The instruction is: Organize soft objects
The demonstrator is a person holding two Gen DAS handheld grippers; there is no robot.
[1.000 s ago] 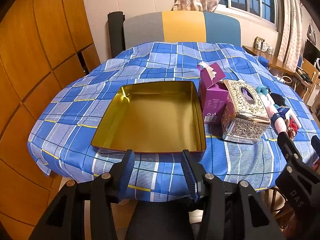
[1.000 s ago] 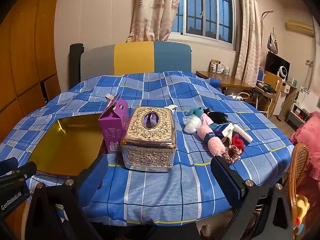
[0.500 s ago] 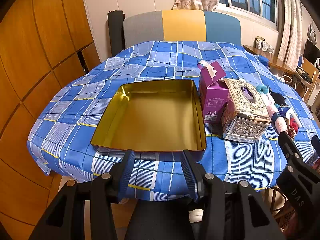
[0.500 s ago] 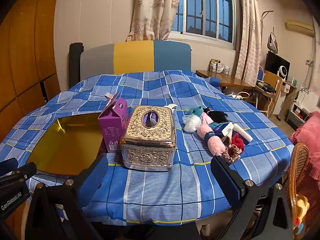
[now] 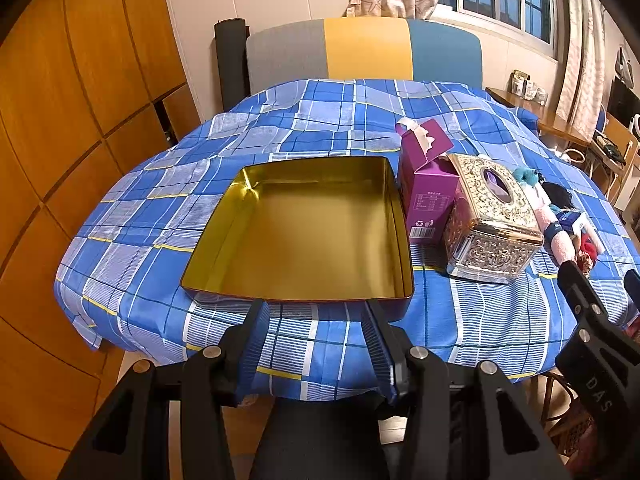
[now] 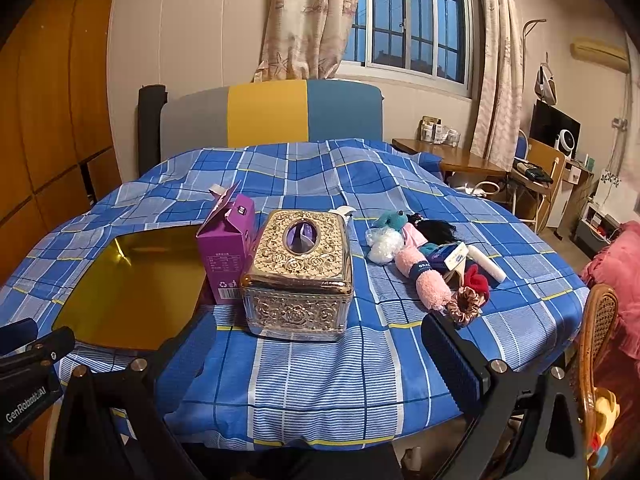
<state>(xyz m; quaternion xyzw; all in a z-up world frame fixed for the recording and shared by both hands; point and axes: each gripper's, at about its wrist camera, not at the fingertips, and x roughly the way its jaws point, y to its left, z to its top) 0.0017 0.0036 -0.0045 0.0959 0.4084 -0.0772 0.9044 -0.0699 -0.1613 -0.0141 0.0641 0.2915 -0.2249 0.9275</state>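
A pile of soft things lies on the right of the blue checked table: a pink rolled towel (image 6: 426, 280), a teal plush (image 6: 394, 219), a white fluffy ball (image 6: 385, 243), a black hair piece (image 6: 438, 229), a red scrunchie (image 6: 478, 280) and a brown scrunchie (image 6: 464, 307). The pile shows partly in the left wrist view (image 5: 560, 236). An empty gold tin tray (image 5: 304, 236) sits at the left. My left gripper (image 5: 316, 332) is open, just before the tray's near rim. My right gripper (image 6: 316, 356) is open wide, empty, before the table's near edge.
A purple carton (image 6: 228, 248) and an ornate gold tissue box (image 6: 300, 272) stand between the tray and the pile. A chair with grey, yellow and blue back (image 6: 272, 114) stands behind the table. A wicker chair (image 6: 596, 344) is at the right.
Both views have shifted very slightly; the table objects sit a touch higher in frame. Both grippers stay open and empty. Nothing on the table moved.
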